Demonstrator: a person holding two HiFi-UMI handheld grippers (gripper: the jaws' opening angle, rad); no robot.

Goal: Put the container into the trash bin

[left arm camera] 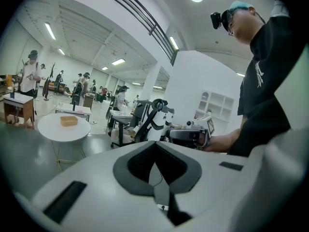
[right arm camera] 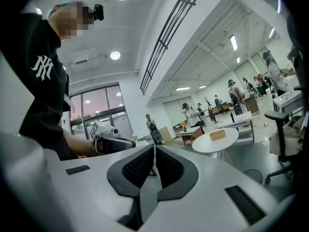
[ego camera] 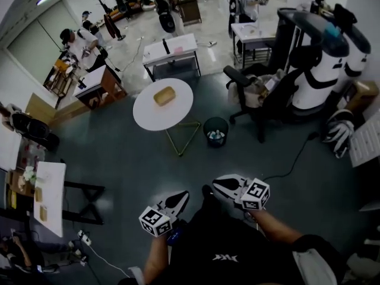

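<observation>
A wide open room with a grey-green floor spreads out below, with people working at desks along its far side. A round white table (ego camera: pixel 144 116) stands in the middle, toward 12 o'clock from the person's hands. On it, near its centre, lies the tan oblong container (ego camera: pixel 164 95). In the head view its long axis runs from 8 o'clock to 2 o'clock, and it lies flat.

The black trash bin (ego camera: pixel 206 130) sits on the floor just beside the table, at the table's 4 o'clock. A dark office chair (ego camera: pixel 261 94) is beyond the bin, toward 2 o'clock.

The left gripper (ego camera: pixel 183 195) and right gripper (ego camera: pixel 217 183) are held close to the body, well apart from the table. Both are clenched with nothing between the jaws.
</observation>
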